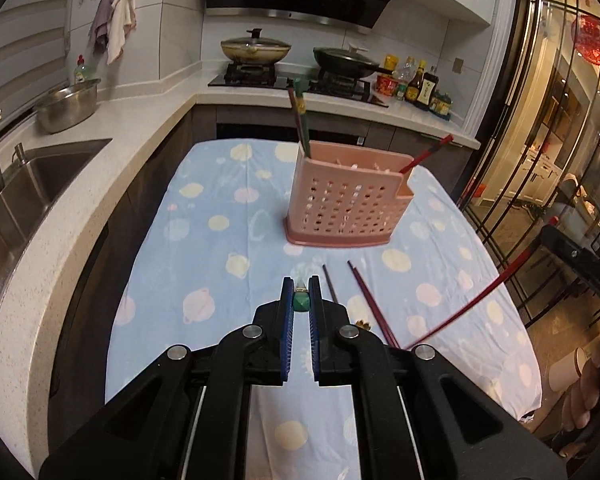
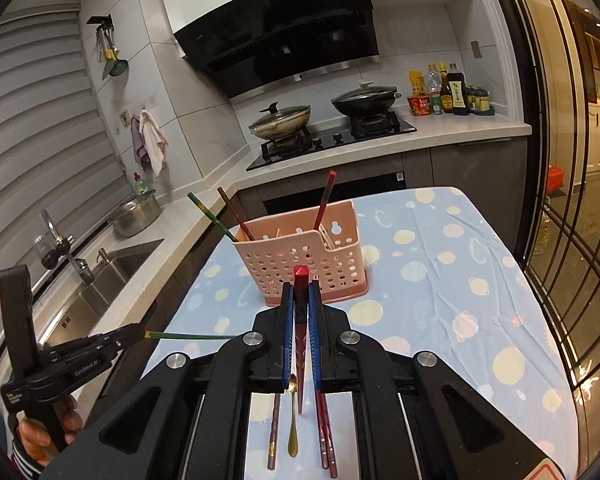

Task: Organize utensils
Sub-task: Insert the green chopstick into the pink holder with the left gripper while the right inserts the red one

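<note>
A pink perforated utensil holder (image 1: 346,202) stands on the blue patterned tablecloth (image 1: 212,240) and holds green, brown and red chopsticks; it also shows in the right wrist view (image 2: 300,256). My left gripper (image 1: 301,294) is shut on a green chopstick (image 1: 301,302), seen from the side in the right wrist view (image 2: 188,336). My right gripper (image 2: 301,300) is shut on a red chopstick (image 2: 301,280), which shows in the left wrist view (image 1: 468,304). On the cloth lie a brown chopstick (image 1: 330,284), a red pair (image 1: 370,304) and a gold spoon (image 2: 292,416).
A steel sink (image 1: 32,184) and a metal bowl (image 1: 68,106) are on the counter at left. A stove with two lidded pans (image 1: 256,50) and sauce bottles (image 1: 418,84) lies beyond the table. A glass door (image 1: 560,160) is at right.
</note>
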A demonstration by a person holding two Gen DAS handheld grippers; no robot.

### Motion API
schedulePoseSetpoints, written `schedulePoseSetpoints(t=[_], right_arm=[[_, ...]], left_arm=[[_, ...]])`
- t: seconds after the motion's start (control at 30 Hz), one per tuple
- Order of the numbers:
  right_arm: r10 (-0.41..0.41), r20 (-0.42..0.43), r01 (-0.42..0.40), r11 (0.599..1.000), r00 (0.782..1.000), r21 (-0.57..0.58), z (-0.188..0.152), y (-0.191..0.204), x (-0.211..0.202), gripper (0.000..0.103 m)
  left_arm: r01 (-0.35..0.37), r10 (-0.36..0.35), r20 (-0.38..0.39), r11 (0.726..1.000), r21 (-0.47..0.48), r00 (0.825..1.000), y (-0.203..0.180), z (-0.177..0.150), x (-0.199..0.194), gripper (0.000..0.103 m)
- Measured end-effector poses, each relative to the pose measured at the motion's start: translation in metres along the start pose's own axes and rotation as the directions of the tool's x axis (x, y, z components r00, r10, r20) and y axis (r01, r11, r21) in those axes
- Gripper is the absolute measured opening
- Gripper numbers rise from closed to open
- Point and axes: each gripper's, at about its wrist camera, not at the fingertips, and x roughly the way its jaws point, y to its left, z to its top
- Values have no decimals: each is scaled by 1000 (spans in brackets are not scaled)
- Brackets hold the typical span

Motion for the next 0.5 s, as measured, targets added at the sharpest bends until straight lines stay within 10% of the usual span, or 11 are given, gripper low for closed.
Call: schedulePoseSetpoints(t=[0.5], right_arm=[[57, 163, -63, 998, 985, 31, 78, 4, 12, 7]], left_arm=[[70, -92, 208, 991, 110, 974, -60, 112, -18, 7]])
